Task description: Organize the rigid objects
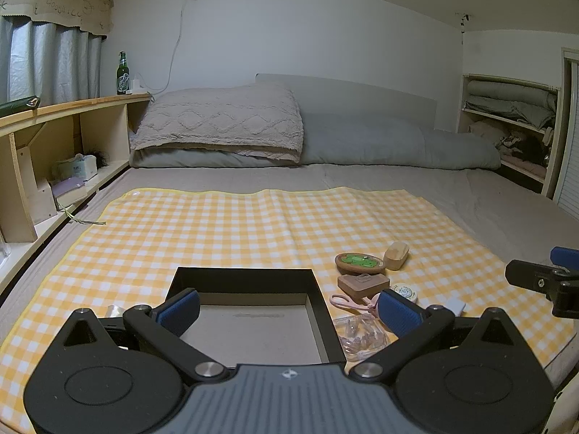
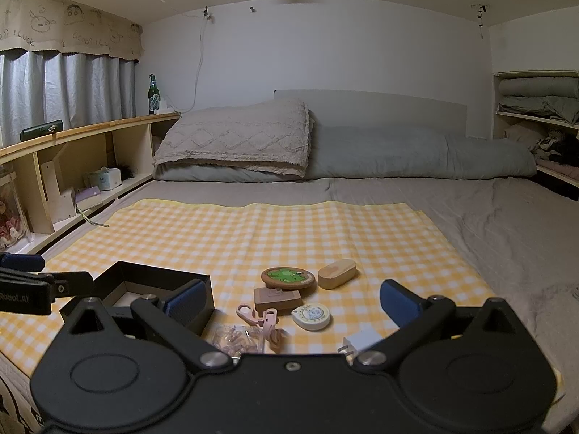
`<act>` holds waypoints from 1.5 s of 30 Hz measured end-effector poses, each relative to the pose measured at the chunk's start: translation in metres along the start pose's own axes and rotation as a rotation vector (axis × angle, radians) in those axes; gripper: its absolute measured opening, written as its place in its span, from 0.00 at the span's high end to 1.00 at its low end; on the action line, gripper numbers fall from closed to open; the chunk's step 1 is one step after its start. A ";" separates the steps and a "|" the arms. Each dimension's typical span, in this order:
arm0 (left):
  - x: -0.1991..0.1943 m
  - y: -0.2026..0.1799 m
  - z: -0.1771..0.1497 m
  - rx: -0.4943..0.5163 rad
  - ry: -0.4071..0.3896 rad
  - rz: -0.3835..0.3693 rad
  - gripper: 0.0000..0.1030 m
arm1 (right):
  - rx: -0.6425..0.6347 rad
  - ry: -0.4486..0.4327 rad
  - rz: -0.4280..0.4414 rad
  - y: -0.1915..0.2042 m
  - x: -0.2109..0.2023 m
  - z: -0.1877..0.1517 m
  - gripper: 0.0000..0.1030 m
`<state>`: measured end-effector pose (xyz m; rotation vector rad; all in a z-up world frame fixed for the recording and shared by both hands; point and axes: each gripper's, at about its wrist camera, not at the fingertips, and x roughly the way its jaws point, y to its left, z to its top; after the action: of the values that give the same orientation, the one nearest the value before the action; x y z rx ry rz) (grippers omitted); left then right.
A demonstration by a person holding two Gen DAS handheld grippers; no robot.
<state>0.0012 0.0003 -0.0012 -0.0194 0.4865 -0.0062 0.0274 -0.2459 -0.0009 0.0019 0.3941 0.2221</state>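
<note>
An empty black box (image 1: pixel 249 311) (image 2: pixel 159 289) sits on the yellow checked cloth (image 1: pixel 217 231) (image 2: pixel 253 231). Right of it lie a round green coaster (image 1: pixel 359 262) (image 2: pixel 287 277), a wooden oval case (image 1: pixel 396 256) (image 2: pixel 336 273), a brown block (image 1: pixel 363 285) (image 2: pixel 277 298), a white round tape measure (image 1: pixel 404 291) (image 2: pixel 311 316), pink scissors (image 1: pixel 347 302) (image 2: pixel 258 318), a clear packet of small pieces (image 1: pixel 362 336) (image 2: pixel 237 338) and a white plug adapter (image 1: pixel 455 305) (image 2: pixel 362 341). My left gripper (image 1: pixel 287 313) hangs open over the box. My right gripper (image 2: pixel 293 302) is open above the small items.
A folded quilt and pillow (image 1: pixel 220 126) lie at the head of the bed. A wooden shelf (image 1: pixel 72 108) with a green bottle (image 1: pixel 122 74) runs along the left. Another shelf with bedding (image 2: pixel 539 108) stands at the right. Bare sheet lies beyond the cloth.
</note>
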 end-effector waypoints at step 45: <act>0.002 0.003 -0.002 0.008 0.008 0.005 0.00 | -0.006 0.009 -0.001 0.000 -0.001 0.000 0.00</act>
<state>0.0019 0.0034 -0.0042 -0.0102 0.4944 -0.0032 0.0270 -0.2463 -0.0004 -0.0047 0.4022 0.2227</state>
